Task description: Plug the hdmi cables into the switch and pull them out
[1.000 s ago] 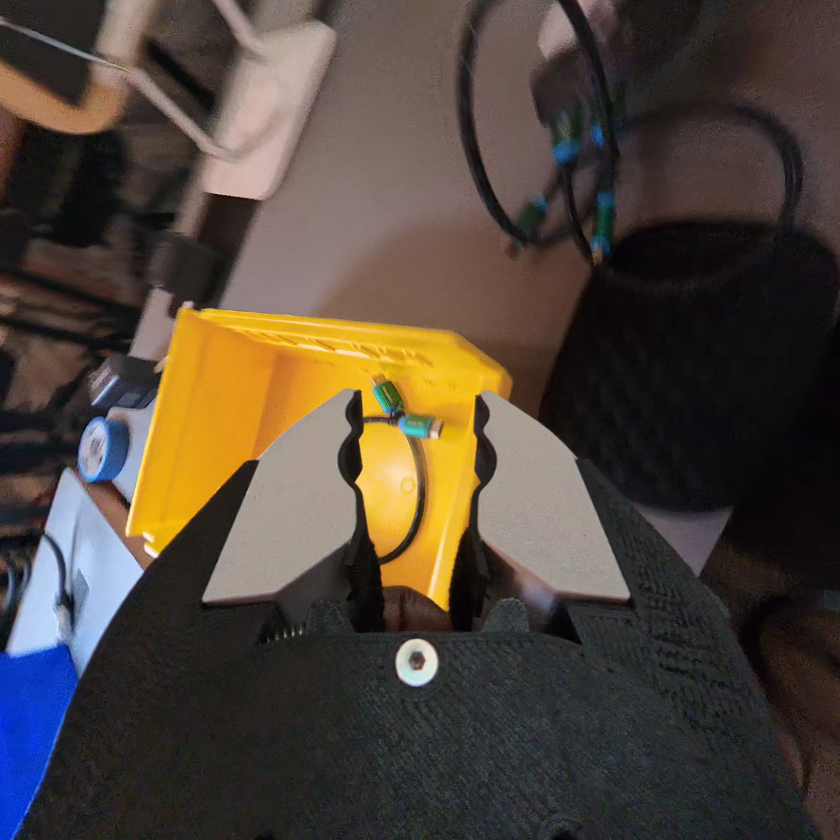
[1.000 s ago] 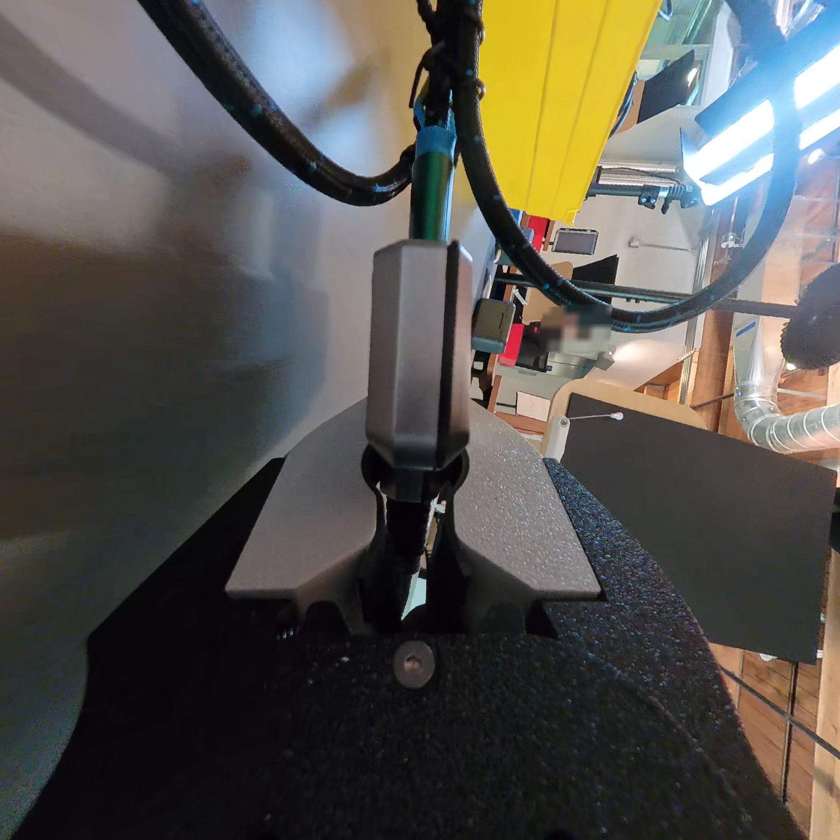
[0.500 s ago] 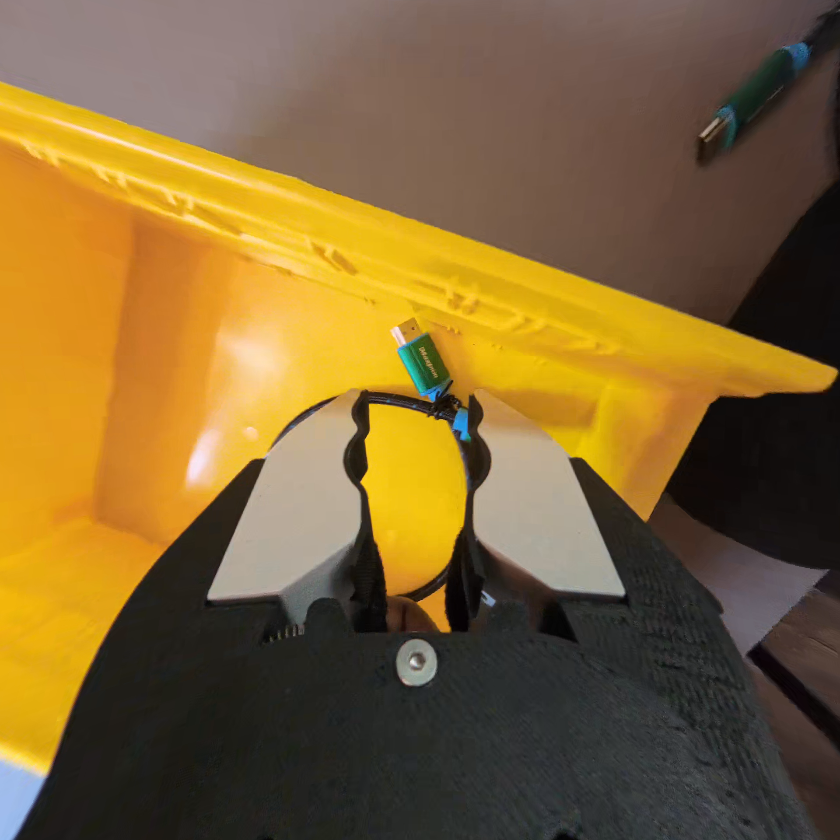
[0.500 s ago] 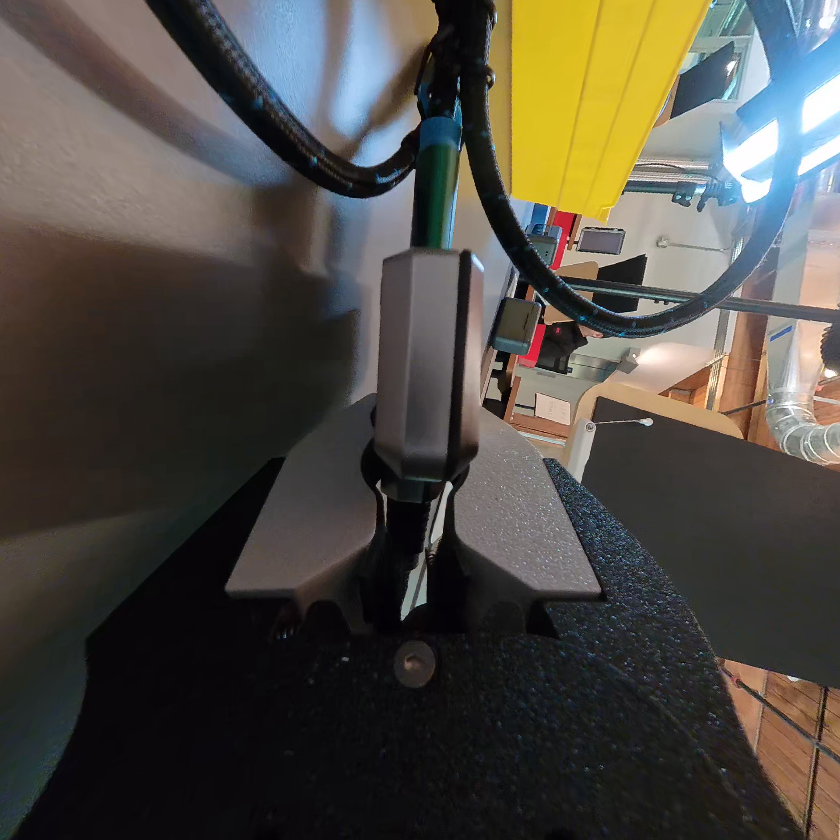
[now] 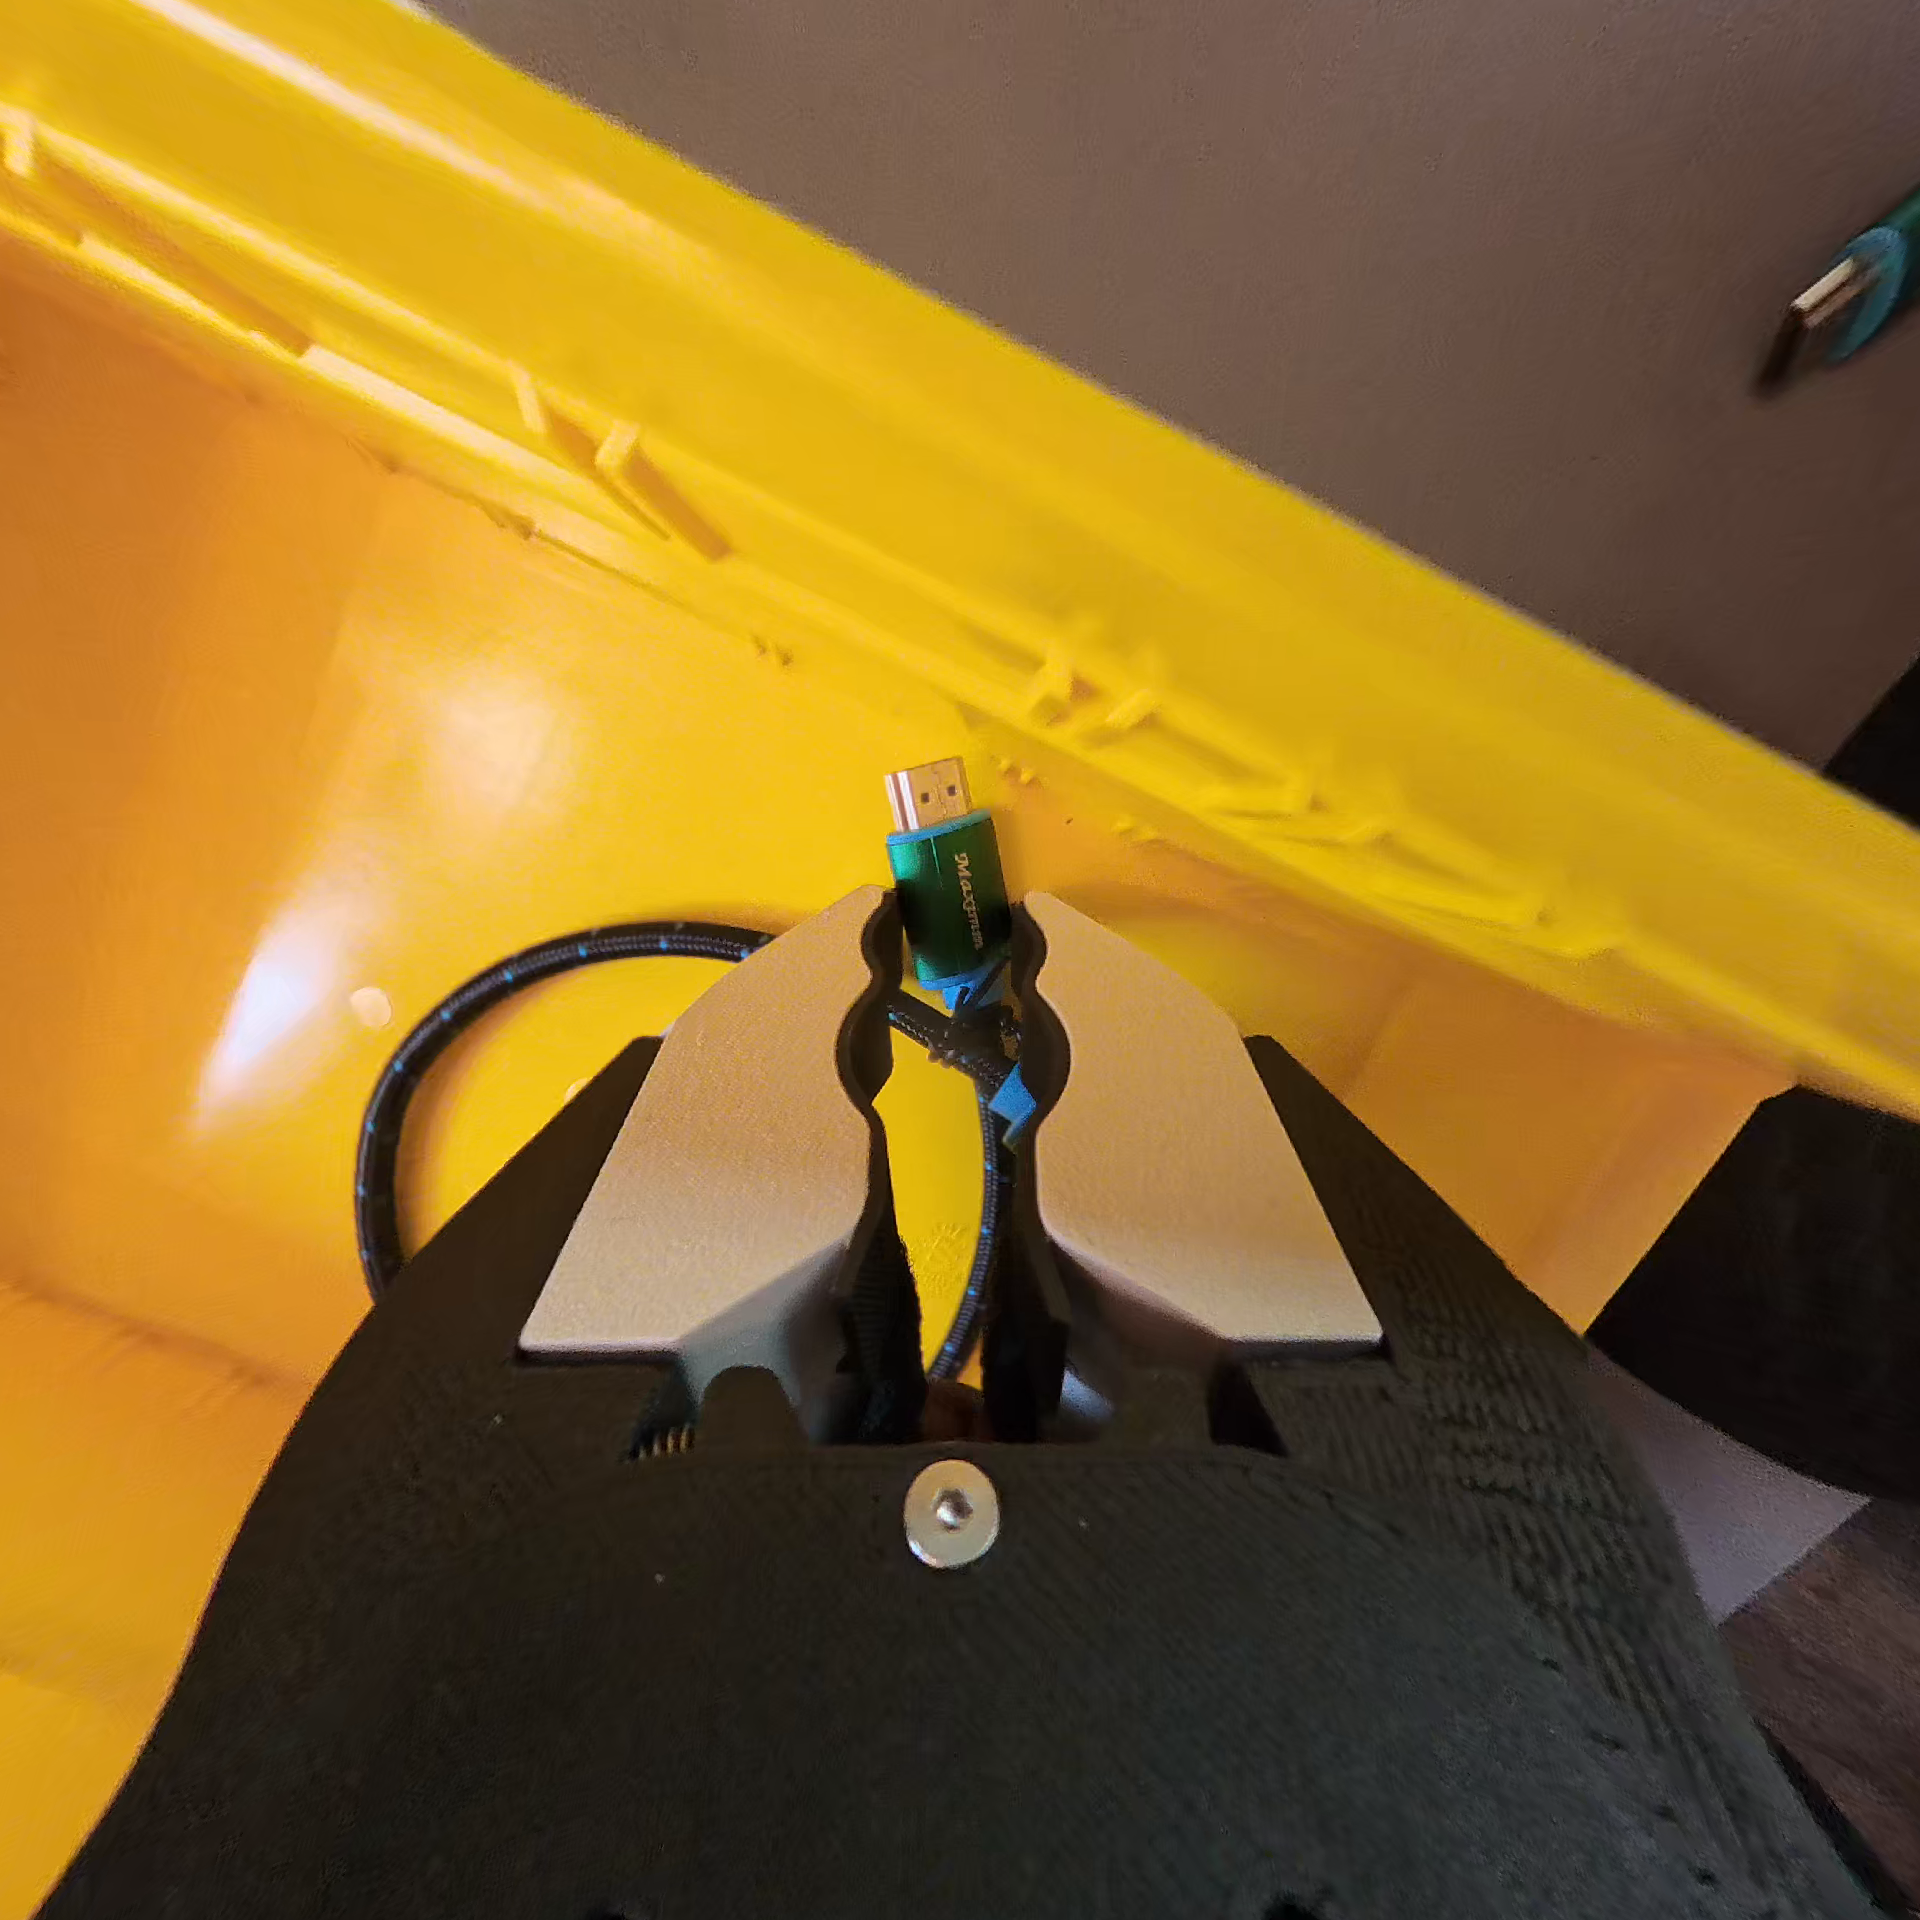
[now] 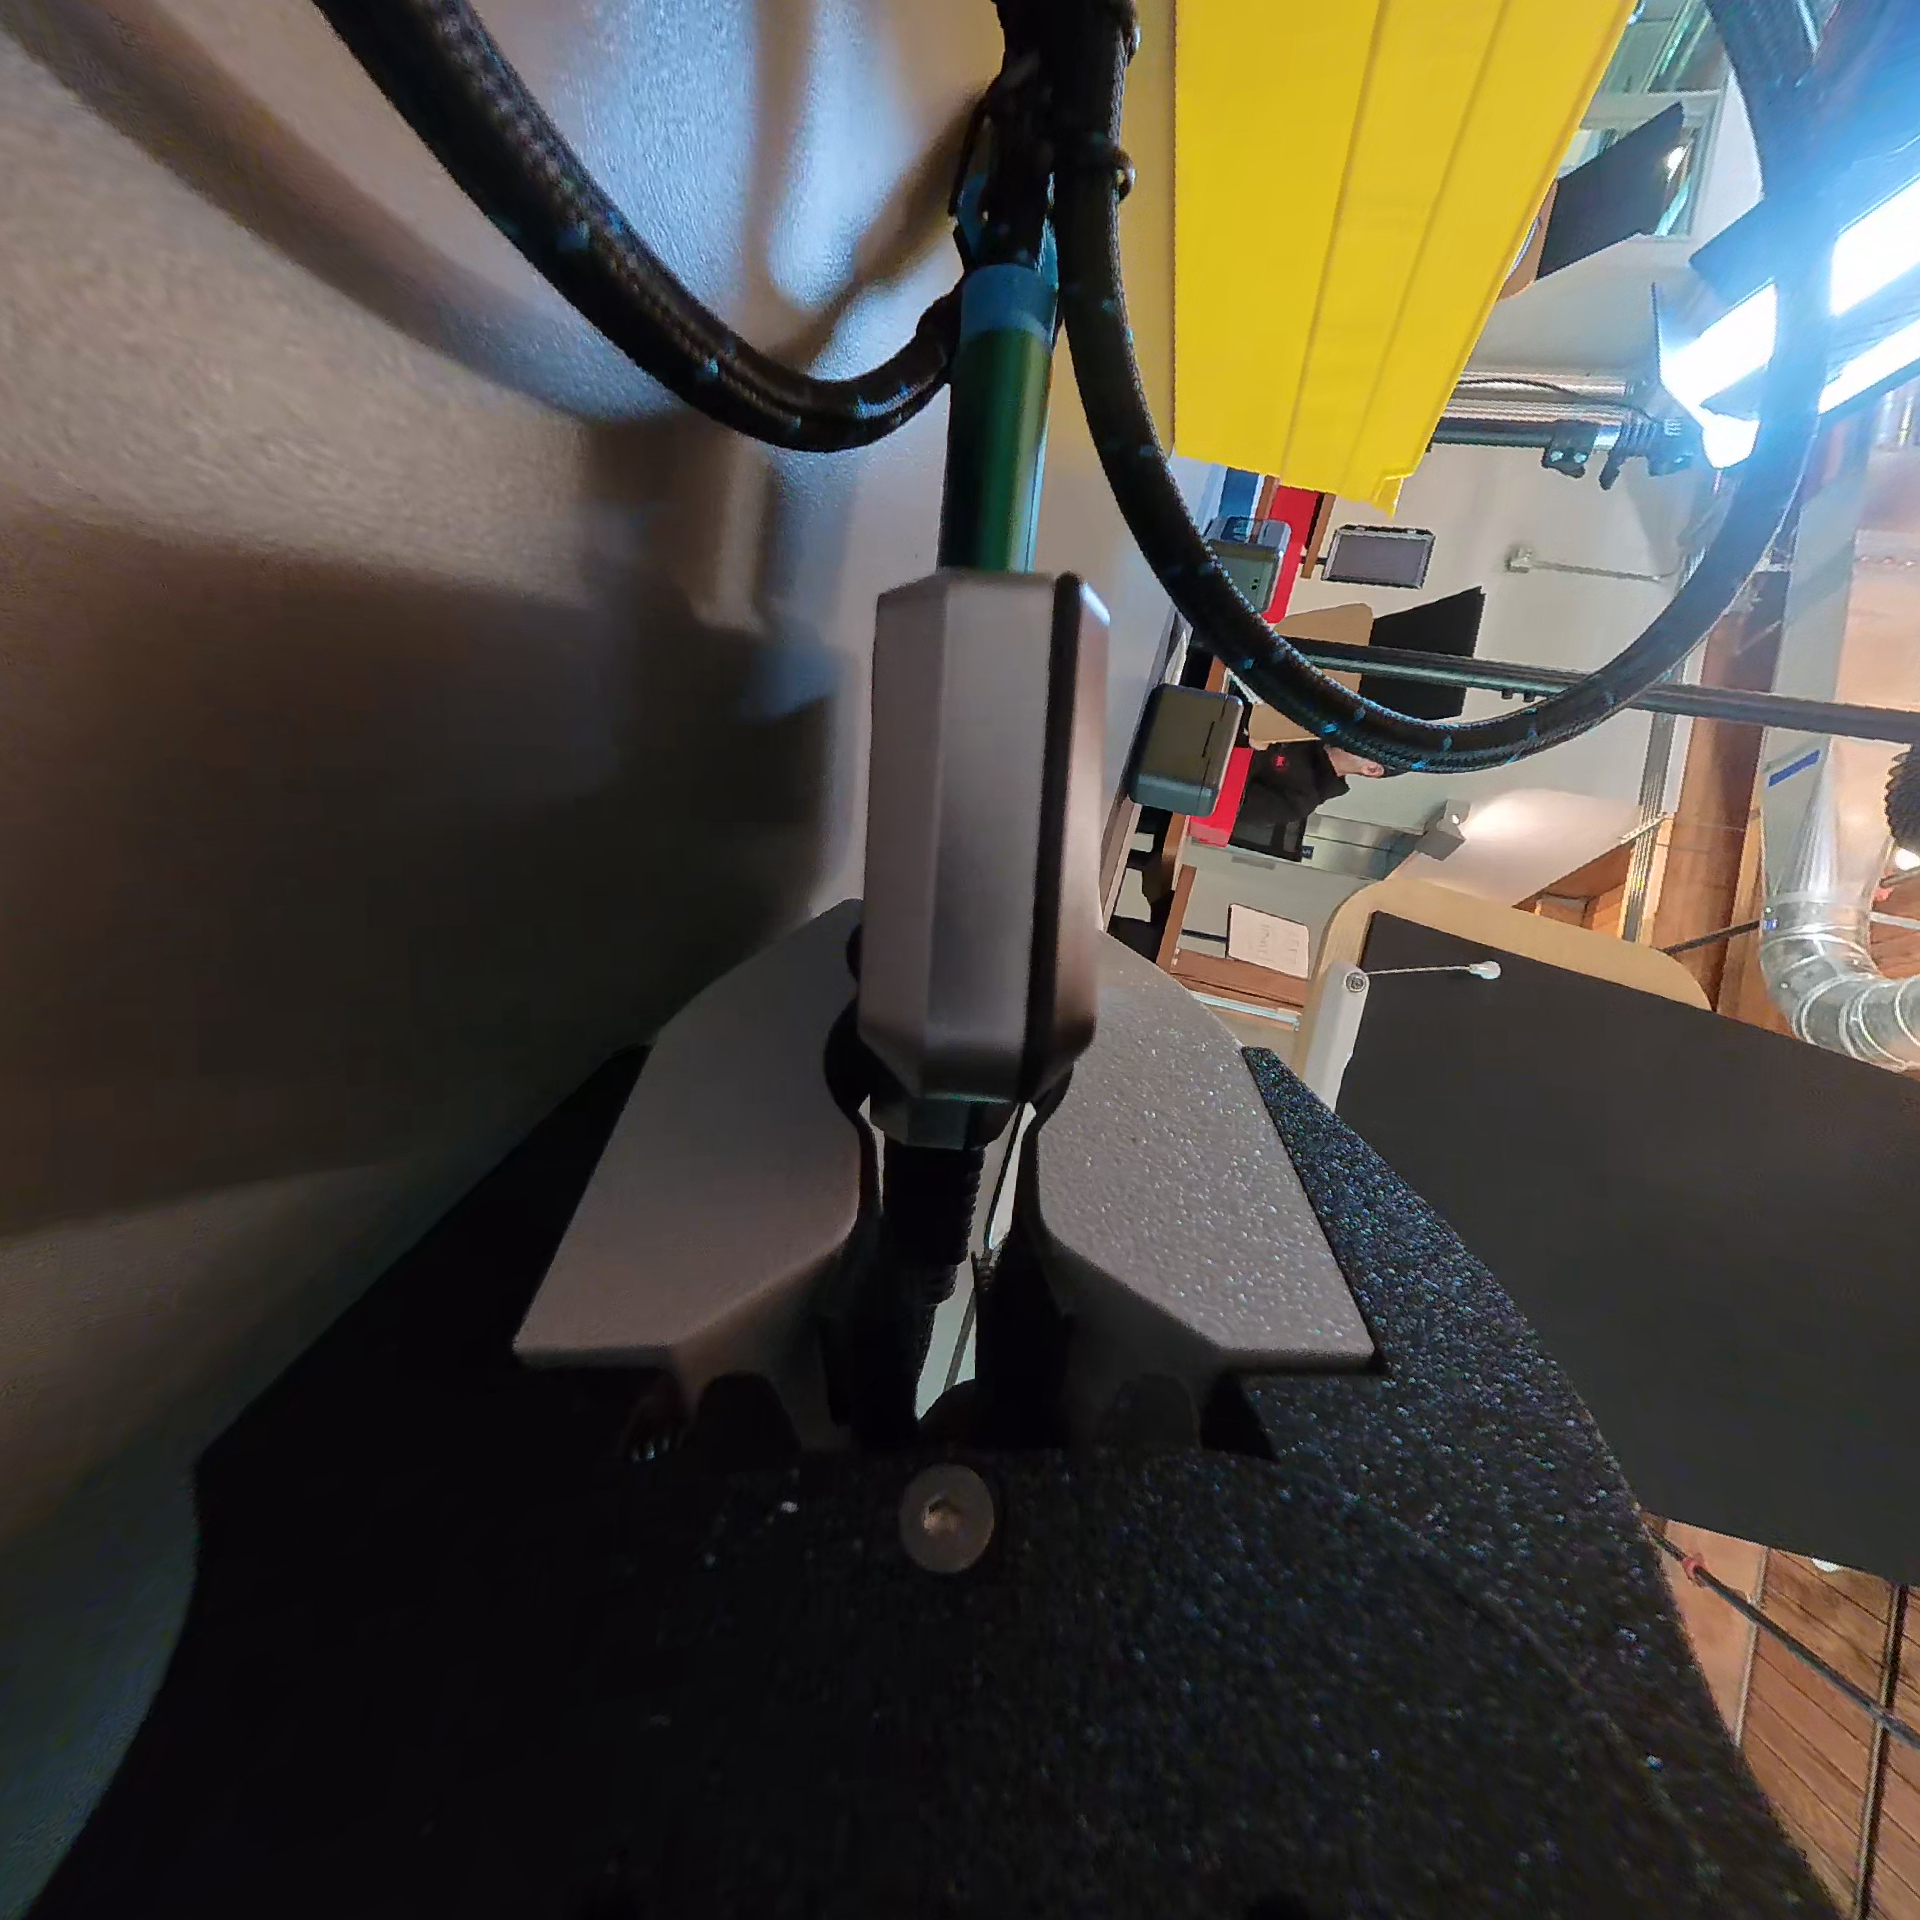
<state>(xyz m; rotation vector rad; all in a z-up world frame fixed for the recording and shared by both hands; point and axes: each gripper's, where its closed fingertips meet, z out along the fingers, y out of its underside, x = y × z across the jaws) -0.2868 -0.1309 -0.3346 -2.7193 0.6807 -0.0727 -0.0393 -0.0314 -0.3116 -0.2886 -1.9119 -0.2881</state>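
Bin [image 5: 260,727] walls of yellow plastic fill the left wrist view from 9 to 2 o'clock, and inside it the left gripper [image 5: 954,935] is clenched on the green plug [image 5: 948,896] of a braided HDMI cable [image 5: 416,1081] (gold tip toward 12). Right gripper [image 6: 961,1049] clamps the grey switch [image 6: 971,842], one green plug [image 6: 992,457] already seated at 12 o'clock. Judged risk: the coil snags on the bin as it lifts, twisting the plug in the narrow grip.
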